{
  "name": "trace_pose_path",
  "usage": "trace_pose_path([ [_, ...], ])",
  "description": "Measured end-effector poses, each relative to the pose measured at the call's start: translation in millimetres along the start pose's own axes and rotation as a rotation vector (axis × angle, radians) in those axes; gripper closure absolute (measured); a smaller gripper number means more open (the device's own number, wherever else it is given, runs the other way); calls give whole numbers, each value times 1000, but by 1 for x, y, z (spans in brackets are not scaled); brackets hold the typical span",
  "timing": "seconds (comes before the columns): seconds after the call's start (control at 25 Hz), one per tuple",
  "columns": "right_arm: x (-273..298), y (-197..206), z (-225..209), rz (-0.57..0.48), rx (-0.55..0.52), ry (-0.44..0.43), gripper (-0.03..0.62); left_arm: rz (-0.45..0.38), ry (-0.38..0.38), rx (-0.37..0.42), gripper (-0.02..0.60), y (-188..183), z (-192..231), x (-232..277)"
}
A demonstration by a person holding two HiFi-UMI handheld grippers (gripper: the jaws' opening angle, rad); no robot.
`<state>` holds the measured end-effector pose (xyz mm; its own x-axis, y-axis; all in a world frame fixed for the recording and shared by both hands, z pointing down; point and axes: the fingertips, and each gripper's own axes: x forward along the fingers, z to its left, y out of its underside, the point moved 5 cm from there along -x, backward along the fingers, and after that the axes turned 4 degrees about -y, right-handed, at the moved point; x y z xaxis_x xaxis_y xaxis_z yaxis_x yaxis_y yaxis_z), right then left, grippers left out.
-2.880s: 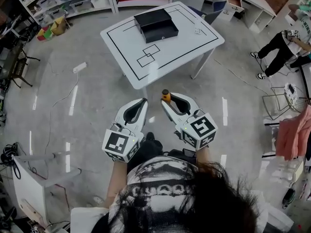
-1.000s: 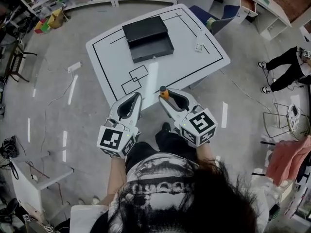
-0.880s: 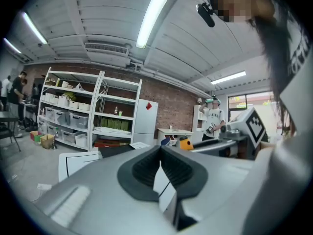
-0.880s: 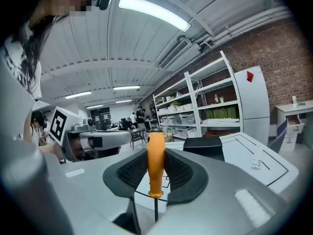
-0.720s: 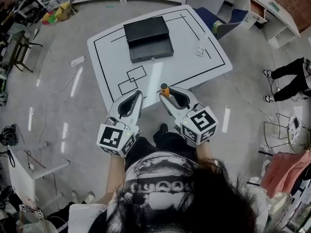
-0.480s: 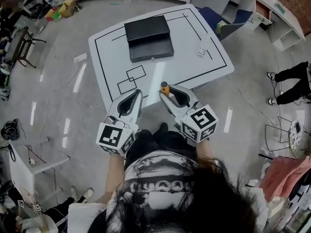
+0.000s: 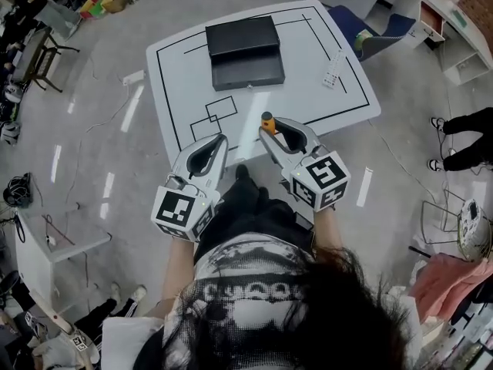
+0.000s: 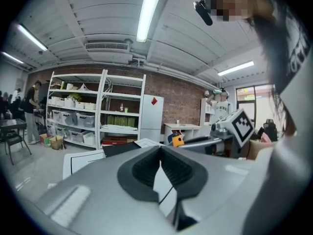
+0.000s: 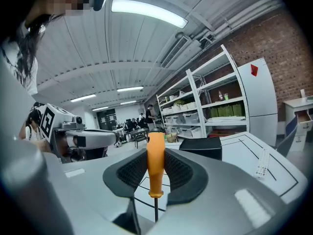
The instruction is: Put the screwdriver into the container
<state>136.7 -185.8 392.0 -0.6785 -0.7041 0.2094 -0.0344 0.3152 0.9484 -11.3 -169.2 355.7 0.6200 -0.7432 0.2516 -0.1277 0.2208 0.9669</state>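
Observation:
The black open container [image 7: 245,48] stands at the far side of the white table [image 7: 308,99], which is marked with black lines. My right gripper [image 7: 269,127] hovers over the table's near edge, shut on the orange-handled screwdriver [image 7: 267,119]. In the right gripper view the handle [image 9: 156,163] stands upright between the pads, its thin shaft pointing down, and the container [image 9: 201,147] lies ahead. Beside it on the left, my left gripper [image 7: 221,138] holds nothing, its pads [image 8: 146,168] meeting at the tip.
A white remote [image 7: 333,66] lies near the table's right edge. A blue chair [image 7: 377,37] stands behind the far right corner. A person's legs [image 7: 466,129] show at the right, a small white table [image 7: 54,241] at the left, and shelving [image 8: 88,116] lines the far wall.
The table has come nearer and both grippers now reach over its near edge. The right gripper keeps its hold on the screwdriver; the left stays shut and empty.

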Motion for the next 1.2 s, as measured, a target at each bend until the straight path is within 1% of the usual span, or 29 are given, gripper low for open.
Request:
trace_pose_path([
  [0.32,44,-24,-40,43,-81,5,479,-28,23,2,581,-14,30,33],
  [0.56,91,-32,-64,106,-142,-28,478,-53,9,-12,581,-20,60,46],
  [0.88,162,-29,-99,248,-247,-57,478,-71,-8,-43,581,-21,97,58],
  [1.08,209,-29,-118,351,-323,-93,479,-77,-28,-54,581,-24,118,61],
  [1.2,236,-21,-129,421,-365,-110,479,-77,-44,-60,581,-23,129,60],
])
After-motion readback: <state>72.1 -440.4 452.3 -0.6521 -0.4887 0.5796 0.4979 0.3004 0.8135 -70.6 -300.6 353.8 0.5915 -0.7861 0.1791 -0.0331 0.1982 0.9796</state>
